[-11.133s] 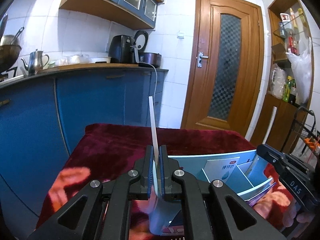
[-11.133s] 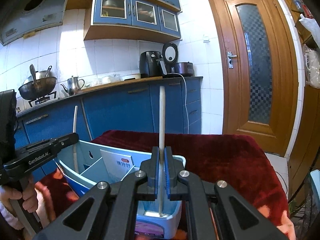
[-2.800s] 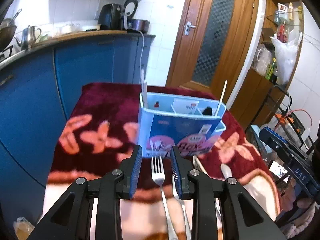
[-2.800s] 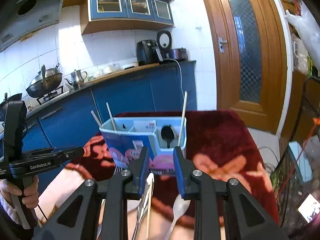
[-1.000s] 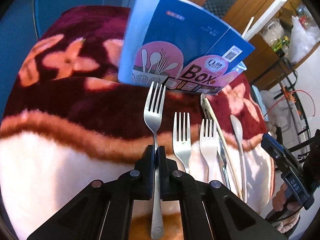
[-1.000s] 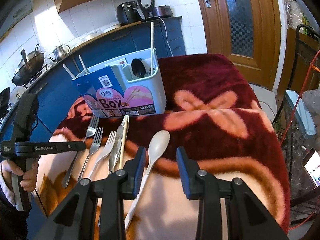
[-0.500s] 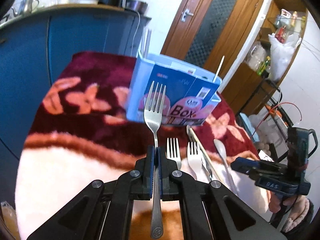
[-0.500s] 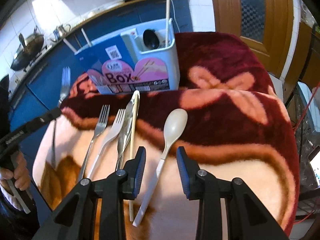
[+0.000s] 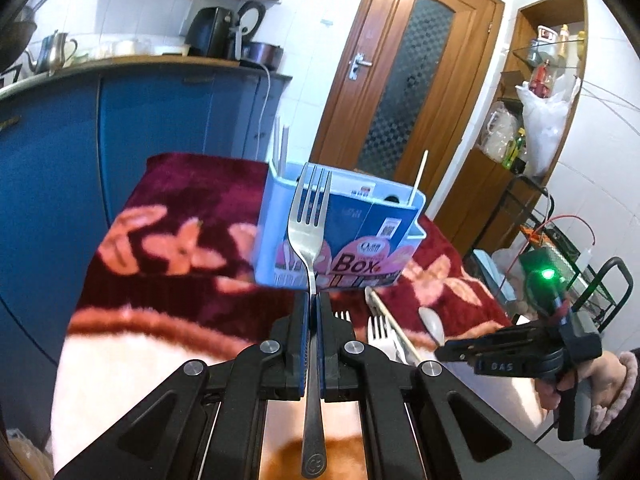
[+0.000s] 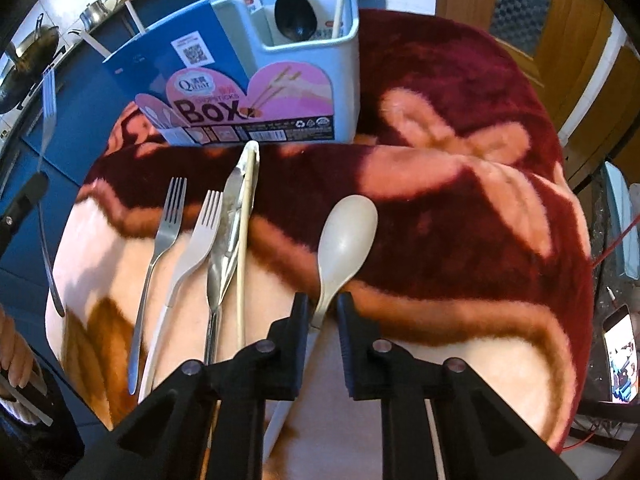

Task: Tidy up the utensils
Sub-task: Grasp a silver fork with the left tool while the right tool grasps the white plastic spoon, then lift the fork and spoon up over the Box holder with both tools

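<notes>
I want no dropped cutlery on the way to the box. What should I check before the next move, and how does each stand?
1. Left hand-held gripper shut on the metal fork: ok.
2. Fork lifted off the blanket, tines up: ok.
3. Right hand-held gripper open, straddling the beige spoon handle: ok.
4. Spoon gripped: not ok, it lies on the blanket.
5. Free slot in the utensil box for the fork: cannot tell.

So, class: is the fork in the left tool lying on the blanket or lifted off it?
Lifted. The left tool is shut on the fork, tines up, in front of the utensil box.
</notes>
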